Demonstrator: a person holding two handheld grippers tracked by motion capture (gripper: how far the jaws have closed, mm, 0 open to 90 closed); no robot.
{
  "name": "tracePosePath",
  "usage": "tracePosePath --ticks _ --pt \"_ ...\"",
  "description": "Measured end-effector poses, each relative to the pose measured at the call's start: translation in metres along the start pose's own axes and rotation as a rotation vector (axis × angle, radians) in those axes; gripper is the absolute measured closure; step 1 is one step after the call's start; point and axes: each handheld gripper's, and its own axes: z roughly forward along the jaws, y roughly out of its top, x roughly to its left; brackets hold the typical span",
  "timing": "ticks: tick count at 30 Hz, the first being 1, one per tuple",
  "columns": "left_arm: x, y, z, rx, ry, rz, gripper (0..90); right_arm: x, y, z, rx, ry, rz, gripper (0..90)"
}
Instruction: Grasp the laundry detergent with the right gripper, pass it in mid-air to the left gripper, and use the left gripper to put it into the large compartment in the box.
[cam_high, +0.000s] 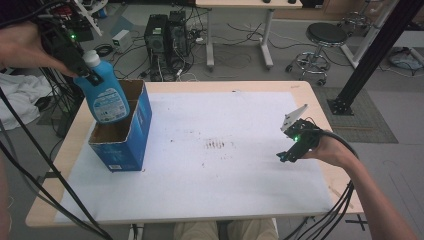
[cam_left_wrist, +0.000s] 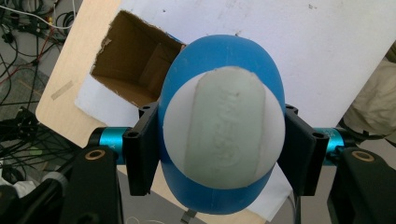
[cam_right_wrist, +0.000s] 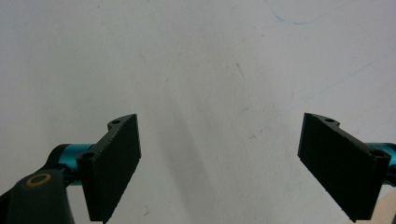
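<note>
My left gripper (cam_high: 82, 70) is clamped on the blue bottle (cam_high: 105, 97) by its neck, holding it over the open cardboard box (cam_high: 122, 135) at the tabletop's (cam_high: 260, 85) left edge. Step: placing. Next I'd lower it straight in, then release. Right gripper (cam_high: 290, 152) idle, jaws wide, nothing held.

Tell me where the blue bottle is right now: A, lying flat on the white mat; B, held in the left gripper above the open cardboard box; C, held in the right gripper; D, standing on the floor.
B: the left gripper clamps the blue bottle over the open cardboard box.
</note>
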Motion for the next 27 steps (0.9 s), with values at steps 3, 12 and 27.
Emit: tracePosePath --ticks 3,12,27 --pt "0.002 -0.002 0.005 0.003 -0.001 -0.002 38.1 0.001 -0.001 0.002 0.0 0.002 0.0 12.4" --pt "0.005 -0.006 0.023 0.012 -0.014 -0.013 38.1 0.003 -0.001 0.007 0.008 0.008 -0.001 12.4" --pt "0.005 -0.012 0.074 0.044 -0.034 -0.003 38.1 0.005 -0.004 0.009 0.012 0.008 0.011 12.4"
